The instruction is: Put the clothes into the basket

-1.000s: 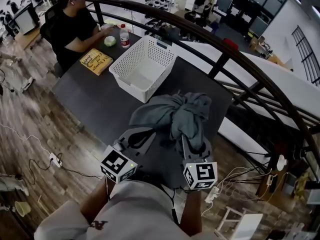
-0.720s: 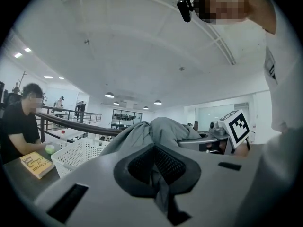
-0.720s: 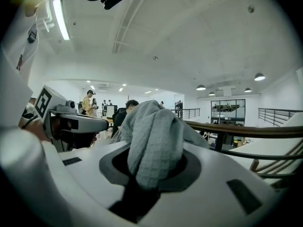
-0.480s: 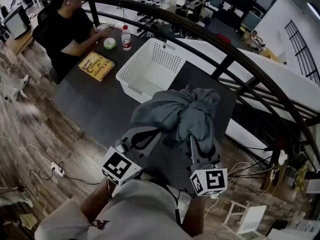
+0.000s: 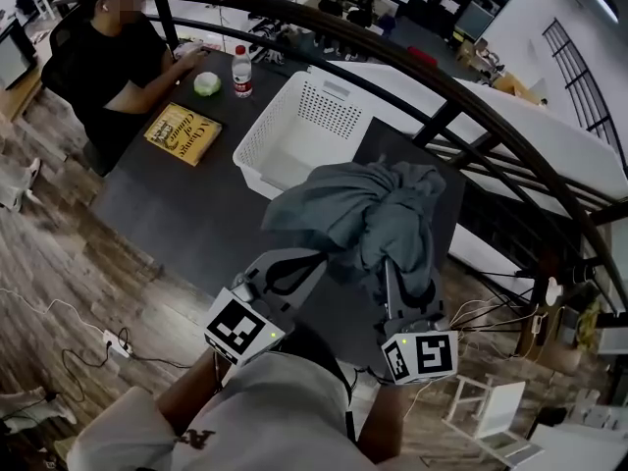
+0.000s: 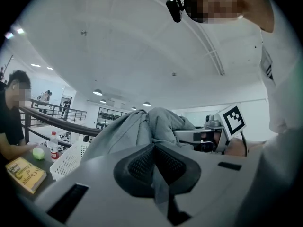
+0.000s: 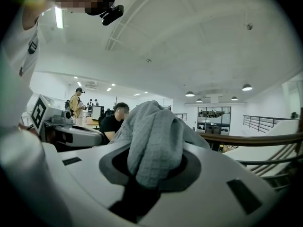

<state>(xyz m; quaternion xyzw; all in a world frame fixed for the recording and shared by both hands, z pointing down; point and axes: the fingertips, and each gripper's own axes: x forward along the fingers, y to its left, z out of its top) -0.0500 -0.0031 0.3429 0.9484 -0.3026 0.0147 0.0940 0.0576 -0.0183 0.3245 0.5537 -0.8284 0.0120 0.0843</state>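
A bunched grey garment (image 5: 363,209) hangs in the air over the dark table (image 5: 186,204), held from both sides. My left gripper (image 5: 312,259) is shut on a thin fold of it; in the left gripper view the cloth (image 6: 142,126) runs down between the pads of that gripper (image 6: 156,167). My right gripper (image 5: 391,275) is shut on a thicker wad, which bulges out of its jaws (image 7: 149,174) as grey fabric (image 7: 154,136). The white perforated basket (image 5: 257,170) stands empty just beyond the garment, which overlaps its near corner in the head view.
A person (image 5: 108,62) sits at the table's far left end, beside a yellow book (image 5: 183,132), a green object (image 5: 205,83) and a water bottle (image 5: 241,71). A dark curved railing (image 5: 461,106) runs behind the basket. Wooden floor and cables lie to the left.
Both grippers have lifted the garment and carried it forward toward the basket; it now overlaps the basket's near corner. Neither grip has changed.
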